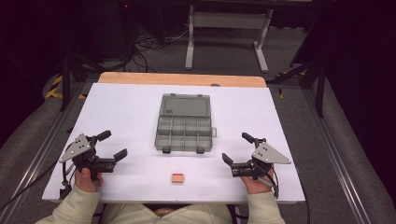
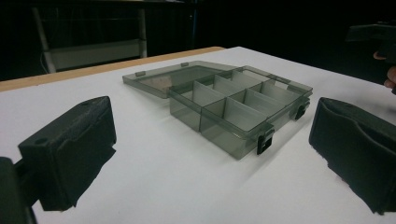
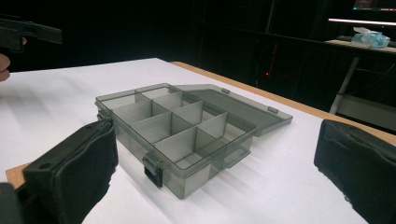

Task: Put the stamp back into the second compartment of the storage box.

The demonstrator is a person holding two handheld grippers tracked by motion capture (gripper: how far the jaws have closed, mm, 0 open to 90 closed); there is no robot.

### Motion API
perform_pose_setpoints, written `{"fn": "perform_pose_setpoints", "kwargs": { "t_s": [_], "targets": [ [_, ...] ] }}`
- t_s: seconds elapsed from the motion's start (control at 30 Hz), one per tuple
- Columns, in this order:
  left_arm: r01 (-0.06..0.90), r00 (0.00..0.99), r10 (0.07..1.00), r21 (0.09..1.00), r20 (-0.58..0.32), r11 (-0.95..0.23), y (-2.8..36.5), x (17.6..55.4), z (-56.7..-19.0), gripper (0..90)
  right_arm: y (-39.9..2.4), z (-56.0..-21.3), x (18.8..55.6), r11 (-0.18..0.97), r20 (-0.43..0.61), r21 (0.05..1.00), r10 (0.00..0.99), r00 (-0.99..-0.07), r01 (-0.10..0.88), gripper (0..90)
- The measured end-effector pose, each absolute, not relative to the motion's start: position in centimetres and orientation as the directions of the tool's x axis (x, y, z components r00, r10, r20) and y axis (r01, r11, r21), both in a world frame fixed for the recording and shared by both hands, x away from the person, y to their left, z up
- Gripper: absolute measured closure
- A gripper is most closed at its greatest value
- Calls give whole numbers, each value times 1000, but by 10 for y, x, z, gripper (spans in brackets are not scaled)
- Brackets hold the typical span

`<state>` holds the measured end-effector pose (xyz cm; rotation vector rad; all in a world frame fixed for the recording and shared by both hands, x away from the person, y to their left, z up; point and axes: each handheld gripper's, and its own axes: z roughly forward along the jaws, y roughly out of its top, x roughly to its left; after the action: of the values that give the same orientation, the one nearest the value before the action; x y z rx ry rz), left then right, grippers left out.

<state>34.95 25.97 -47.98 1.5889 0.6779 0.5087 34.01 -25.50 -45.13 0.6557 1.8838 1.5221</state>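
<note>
A grey see-through compartment box (image 1: pixel 185 129) lies open at the centre of the high view, on the white table (image 1: pixel 121 112), its lid (image 1: pixel 185 105) folded flat toward the top of the frame and its two black latches (image 1: pixel 166 150) facing the bottom edge. The left gripper (image 1: pixel 114 145) rests at the lower left of that frame, held by a hand (image 1: pixel 87 178), jaws spread wide with nothing between them. The right gripper (image 1: pixel 236 149) sits at the lower right, likewise spread and empty. The box lies between the two grippers and somewhat above them in the frame, apart from both. A small tan block (image 1: pixel 177 178) lies near the bottom centre, below the box and between the two hands, touched by neither. In the left gripper view the box (image 2: pixel 238 109) sits centre frame, beyond the gap between the jaws. In the right gripper view the box (image 3: pixel 175 128) appears centre-left, its near corner close to the left-hand jaw; contact cannot be determined.
</note>
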Motion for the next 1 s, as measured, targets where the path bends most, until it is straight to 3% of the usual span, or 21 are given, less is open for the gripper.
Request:
{"fn": "perform_pose_setpoints", "kwargs": {
  "t_s": [1.0],
  "targets": [
    [131,738,673,989,-52,-67,260,349,-479,12,-229,-435,340,259,-161,966,640,-751,14,30]
  ]
}}
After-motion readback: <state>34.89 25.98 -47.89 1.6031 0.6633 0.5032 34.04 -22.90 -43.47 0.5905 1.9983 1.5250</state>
